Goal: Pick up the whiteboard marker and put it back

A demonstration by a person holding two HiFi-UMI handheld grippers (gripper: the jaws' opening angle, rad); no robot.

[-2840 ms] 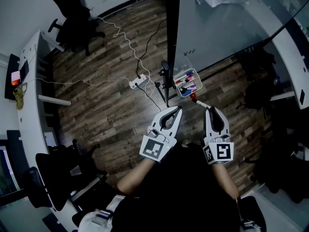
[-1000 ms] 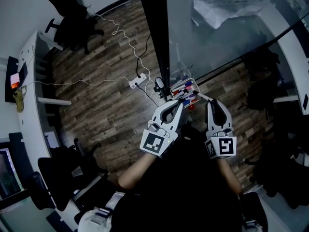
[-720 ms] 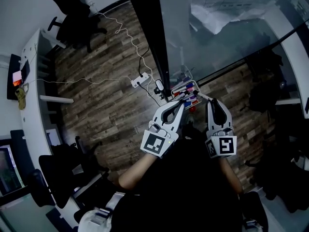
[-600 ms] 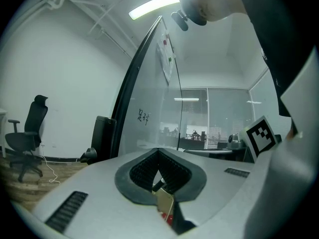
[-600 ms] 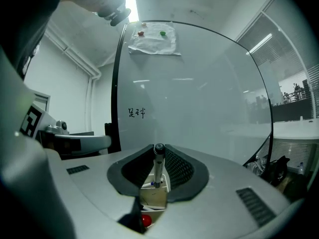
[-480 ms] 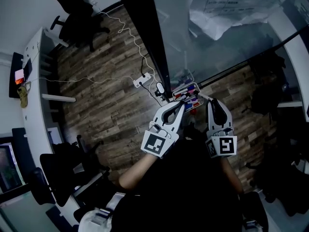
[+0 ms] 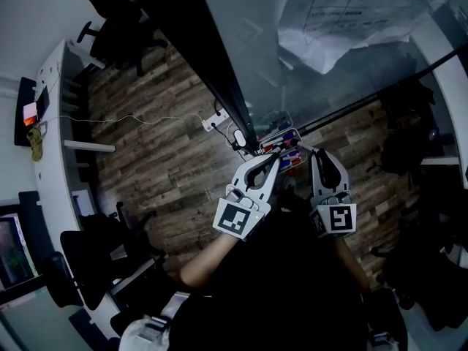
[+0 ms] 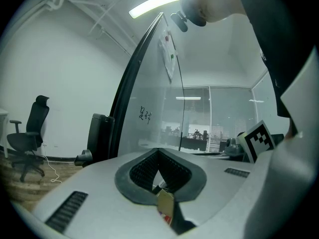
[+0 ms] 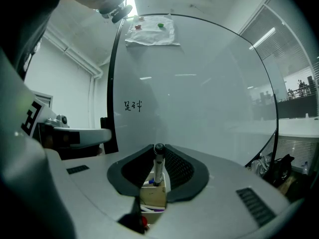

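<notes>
Head view dim, vignetted; gripper views brighter, ceiling tube light glaring; fisheye bending edges.

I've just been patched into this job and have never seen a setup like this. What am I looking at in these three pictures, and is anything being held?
There is no robot arm here: a person holds a two-jaw gripper in each hand. The wide picture comes from a camera on the person's head, looking steeply down at the wooden floor, with the left gripper and right gripper stretched forward. The other two pictures come from cameras riding on each gripper, looking along its jaws. Ahead stands a glass whiteboard, with a small tray of markers low in front of it. The right gripper is closed on a whiteboard marker, held upright, with that tray just beyond its jaws. The left gripper's jaws are together with nothing between them.
</notes>
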